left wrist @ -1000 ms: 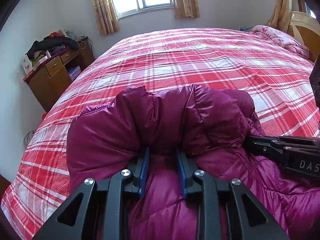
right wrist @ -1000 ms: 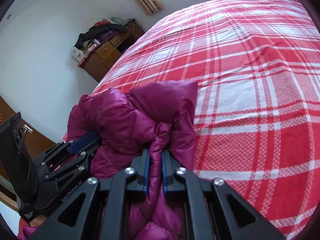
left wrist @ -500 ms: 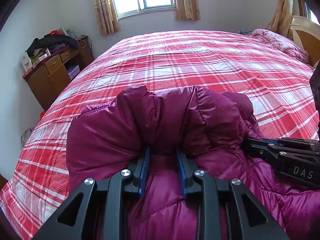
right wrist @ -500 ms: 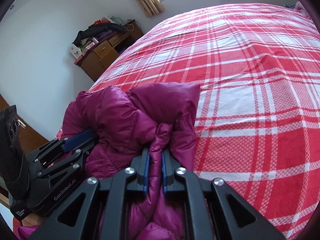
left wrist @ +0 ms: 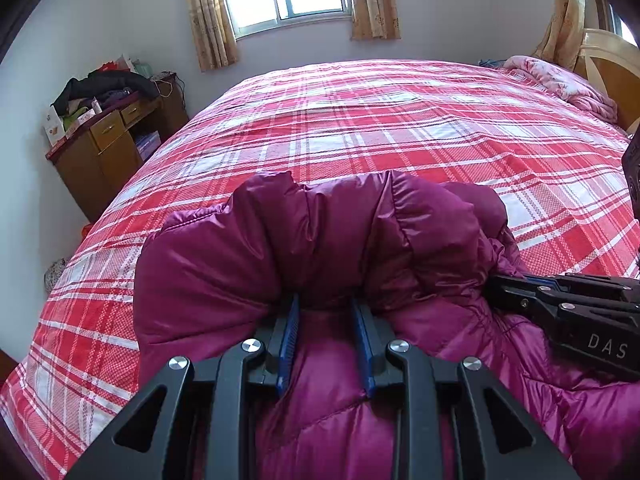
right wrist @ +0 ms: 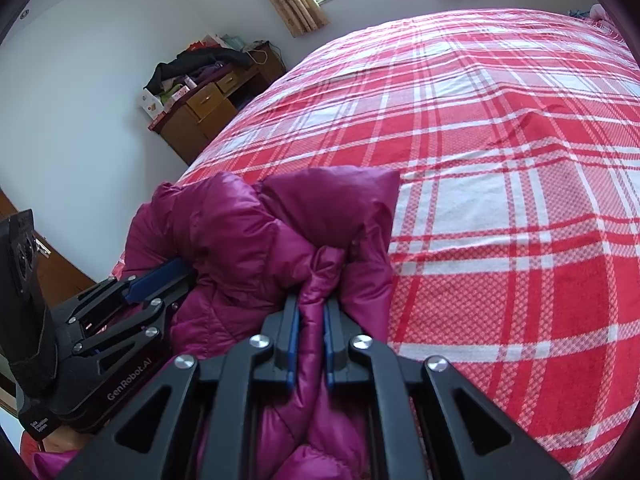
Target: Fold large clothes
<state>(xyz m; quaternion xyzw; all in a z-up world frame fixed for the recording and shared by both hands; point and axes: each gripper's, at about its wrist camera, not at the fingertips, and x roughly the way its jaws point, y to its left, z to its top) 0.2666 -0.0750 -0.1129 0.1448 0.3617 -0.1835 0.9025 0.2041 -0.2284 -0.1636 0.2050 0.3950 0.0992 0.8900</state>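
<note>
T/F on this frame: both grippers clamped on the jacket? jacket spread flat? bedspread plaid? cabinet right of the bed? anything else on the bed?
1. Both grippers clamp the jacket. True: left gripper and right gripper each pinch its fabric.
2. The jacket lies flat. False: it is bunched up.
3. The bedspread is red-and-white plaid. True.
4. The cabinet stands right of the bed. False: left, by the wall.
5. Only the jacket is on the bed. False: a pink blanket lies at the far right.
</note>
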